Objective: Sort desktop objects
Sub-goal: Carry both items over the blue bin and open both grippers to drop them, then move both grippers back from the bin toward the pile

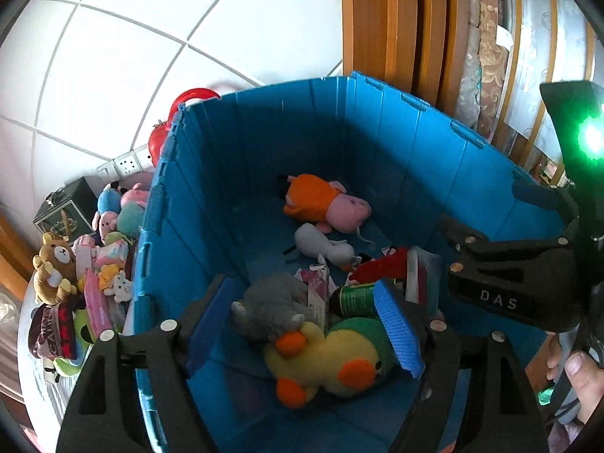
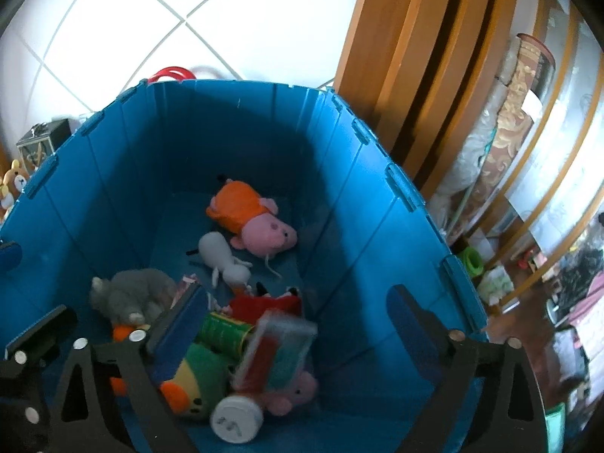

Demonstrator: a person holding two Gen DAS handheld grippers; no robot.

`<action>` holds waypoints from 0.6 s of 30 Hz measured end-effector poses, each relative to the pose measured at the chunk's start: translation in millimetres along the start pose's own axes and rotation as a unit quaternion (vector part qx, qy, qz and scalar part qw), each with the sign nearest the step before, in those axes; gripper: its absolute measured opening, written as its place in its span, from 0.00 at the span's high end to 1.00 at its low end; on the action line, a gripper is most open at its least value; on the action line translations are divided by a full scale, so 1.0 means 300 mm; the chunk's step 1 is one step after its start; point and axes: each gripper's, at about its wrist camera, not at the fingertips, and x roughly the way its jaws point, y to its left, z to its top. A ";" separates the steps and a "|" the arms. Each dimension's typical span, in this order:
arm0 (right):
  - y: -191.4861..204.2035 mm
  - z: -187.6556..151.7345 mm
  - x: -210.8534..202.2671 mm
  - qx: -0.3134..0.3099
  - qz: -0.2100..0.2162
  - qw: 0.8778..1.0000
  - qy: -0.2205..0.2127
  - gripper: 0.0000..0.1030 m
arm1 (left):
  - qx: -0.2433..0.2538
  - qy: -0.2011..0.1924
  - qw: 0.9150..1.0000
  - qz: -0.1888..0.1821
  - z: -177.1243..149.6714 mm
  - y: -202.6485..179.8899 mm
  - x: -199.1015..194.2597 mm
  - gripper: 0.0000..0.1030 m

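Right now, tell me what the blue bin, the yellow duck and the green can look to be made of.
Blue bin: rigid moulded plastic, by the look; ribbed panels, notched rim, a slight sheen.
Yellow duck: soft plush fabric, stuffed; fuzzy matt surface, rounded sagging shape.
Green can: probably metal, or card under a printed label; cylindrical, with a glossy highlight. The picture cannot settle which.

I look down into the bin (image 1: 264, 143): pig plush (image 1: 328, 204) at the far end, duck plush (image 1: 324, 362) nearest me, elephant plush (image 1: 271, 305) to its left. Left of the bin, a bear plush (image 1: 53, 264) sits on the tabletop (image 1: 41, 400).
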 end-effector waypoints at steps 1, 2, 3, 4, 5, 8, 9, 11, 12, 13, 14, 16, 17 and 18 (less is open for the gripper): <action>-0.001 -0.001 -0.008 0.001 0.000 1.000 -0.002 0.01 | -0.001 -0.004 1.000 0.000 -0.002 0.005 -0.010 0.25; -0.002 -0.005 -0.020 0.003 0.000 1.000 -0.006 0.00 | -0.003 -0.009 1.000 -0.001 -0.003 0.010 -0.020 0.25; -0.003 -0.009 -0.032 0.004 0.001 1.000 -0.010 0.00 | -0.005 -0.012 1.000 0.000 -0.005 0.016 -0.028 0.25; -0.005 -0.014 -0.048 0.006 0.002 1.000 -0.015 0.00 | -0.008 -0.019 1.000 -0.001 -0.007 0.025 -0.042 0.25; -0.007 -0.019 -0.062 0.009 0.004 1.000 -0.019 0.00 | -0.009 -0.023 1.000 -0.001 -0.009 0.032 -0.053 0.25; -0.015 -0.037 -0.107 0.023 0.013 0.999 -0.032 0.00 | -0.006 -0.043 0.999 0.003 -0.017 0.048 -0.092 0.25; -0.017 -0.044 -0.125 0.028 0.018 0.999 -0.037 0.00 | -0.007 -0.053 0.999 0.004 -0.022 0.056 -0.111 0.25; -0.019 -0.055 -0.160 0.036 0.028 0.998 -0.050 0.00 | -0.012 -0.067 0.998 0.004 -0.029 0.072 -0.140 0.24; -0.017 -0.060 -0.181 0.041 0.033 0.997 -0.058 0.00 | -0.016 -0.075 0.997 0.002 -0.034 0.082 -0.154 0.24; -0.015 -0.063 -0.194 0.044 0.036 0.996 -0.063 0.00 | -0.021 -0.085 0.996 0.000 -0.042 0.097 -0.171 0.24; -0.011 -0.066 -0.212 0.048 0.042 0.996 -0.070 0.00 | -0.025 -0.091 0.996 0.001 -0.047 0.108 -0.181 0.24; 0.001 -0.068 -0.238 0.052 0.051 0.994 -0.080 0.00 | -0.036 -0.102 0.994 -0.003 -0.060 0.136 -0.200 0.24; 0.008 -0.068 -0.249 0.052 0.056 0.993 -0.085 0.00 | -0.043 -0.103 0.994 -0.006 -0.067 0.152 -0.207 0.24; 0.019 -0.068 -0.261 0.051 0.061 0.993 -0.089 0.00 | -0.048 -0.103 0.993 -0.010 -0.075 0.166 -0.213 0.24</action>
